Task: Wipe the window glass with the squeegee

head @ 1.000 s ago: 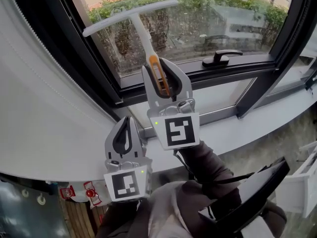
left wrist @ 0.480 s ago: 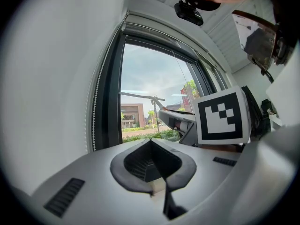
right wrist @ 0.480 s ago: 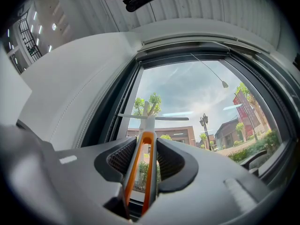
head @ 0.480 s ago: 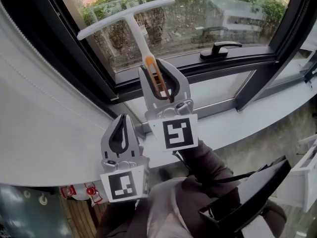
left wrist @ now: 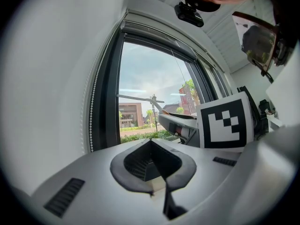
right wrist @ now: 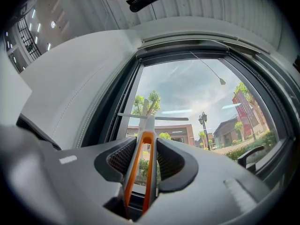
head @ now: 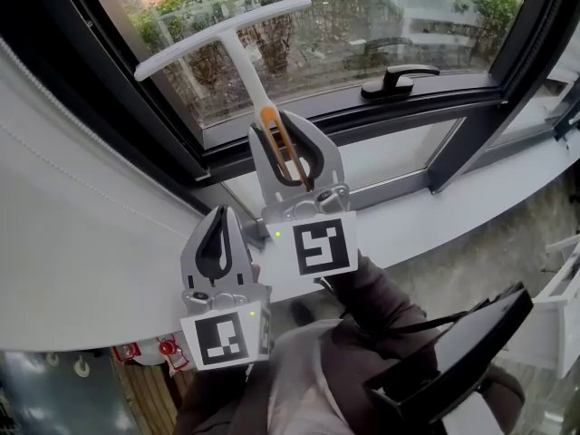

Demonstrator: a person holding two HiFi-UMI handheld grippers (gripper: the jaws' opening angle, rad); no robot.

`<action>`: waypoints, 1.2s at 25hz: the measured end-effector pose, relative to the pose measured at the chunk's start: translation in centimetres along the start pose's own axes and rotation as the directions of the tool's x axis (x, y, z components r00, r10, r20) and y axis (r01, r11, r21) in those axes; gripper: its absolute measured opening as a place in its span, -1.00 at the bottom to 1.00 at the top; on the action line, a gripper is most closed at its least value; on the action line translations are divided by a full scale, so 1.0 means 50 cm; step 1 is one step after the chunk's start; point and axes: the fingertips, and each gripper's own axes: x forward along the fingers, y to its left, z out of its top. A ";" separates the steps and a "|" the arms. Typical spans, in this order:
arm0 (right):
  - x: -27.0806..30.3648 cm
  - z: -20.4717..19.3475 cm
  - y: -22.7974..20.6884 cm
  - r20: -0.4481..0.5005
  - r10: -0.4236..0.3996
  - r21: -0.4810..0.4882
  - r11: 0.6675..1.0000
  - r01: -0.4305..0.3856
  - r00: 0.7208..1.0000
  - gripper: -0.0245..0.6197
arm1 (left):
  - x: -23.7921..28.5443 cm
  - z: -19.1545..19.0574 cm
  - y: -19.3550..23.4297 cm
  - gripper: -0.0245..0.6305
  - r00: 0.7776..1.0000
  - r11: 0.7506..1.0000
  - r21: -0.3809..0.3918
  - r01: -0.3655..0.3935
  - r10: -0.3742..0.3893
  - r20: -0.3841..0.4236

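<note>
- Compared with a second ago, the right gripper (head: 275, 123) and the squeegee (head: 237, 57) sit slightly further left in the head view, with the grip unchanged.
- The right gripper is clamped on the squeegee's orange-and-white handle. The white blade lies crosswise, well ahead of its tips, at the window glass (head: 381, 16).
- The left gripper (head: 220, 214) is closed on nothing, lower and just left of the right gripper.
- Each gripper's cube bears a black-and-white square marker.

We saw the white T-shaped squeegee (head: 237, 51) with its orange handle pinched in our right gripper (head: 279, 127). Its long bar lay tilted against the window glass (head: 381, 34), maybe touching it.
</note>
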 end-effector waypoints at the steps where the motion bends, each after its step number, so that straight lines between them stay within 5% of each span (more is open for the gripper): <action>1: -0.002 -0.003 0.000 -0.003 -0.001 0.000 1.000 0.001 1.000 -0.52 | 0.000 0.000 0.000 -0.92 1.000 1.000 -0.001 -0.001 0.001 0.002; 30: -0.061 -0.118 0.013 -0.115 -0.014 -0.008 1.000 0.013 0.993 -0.51 | 0.006 -0.025 -0.020 -0.92 0.999 0.999 0.003 0.039 -0.039 -0.023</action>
